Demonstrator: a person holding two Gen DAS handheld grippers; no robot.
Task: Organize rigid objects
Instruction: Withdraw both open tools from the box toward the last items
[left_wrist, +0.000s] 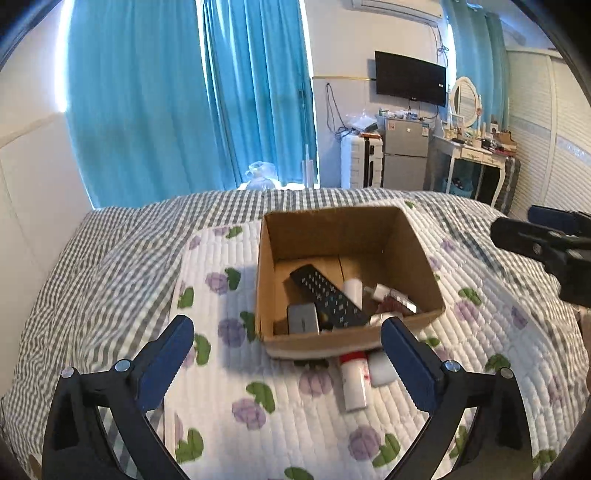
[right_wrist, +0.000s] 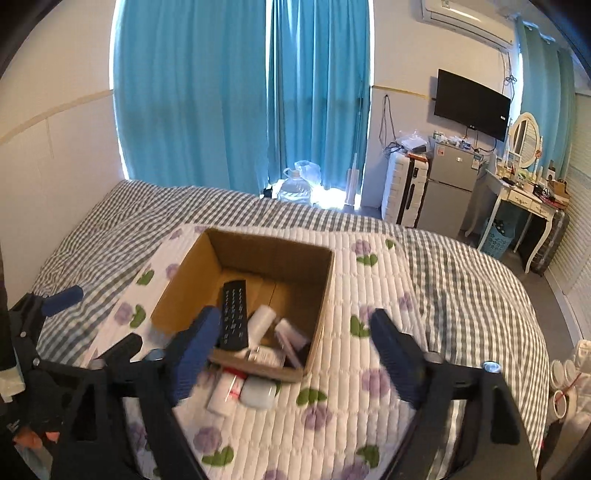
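Two things are left outside the cardboard box (left_wrist: 351, 236): a white tube with a red band (left_wrist: 354, 382) and a pale rounded case (left_wrist: 380, 369), lying side by side on the quilted bed (left_wrist: 258, 424), against the box's near wall. Both the left tongs (left_wrist: 286, 343) and right tongs (right_wrist: 291, 339) hang released and empty. My advice: lower the left tongs squarely over the tube, clench across its width without nudging the case, then lift clear of the near wall before dropping it beside the black remote (left_wrist: 327, 295).

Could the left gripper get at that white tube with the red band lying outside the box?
Probably yes. The left gripper is open and empty, and the white tube lies on the quilt just ahead, in front of the cardboard box, with nothing covering it.
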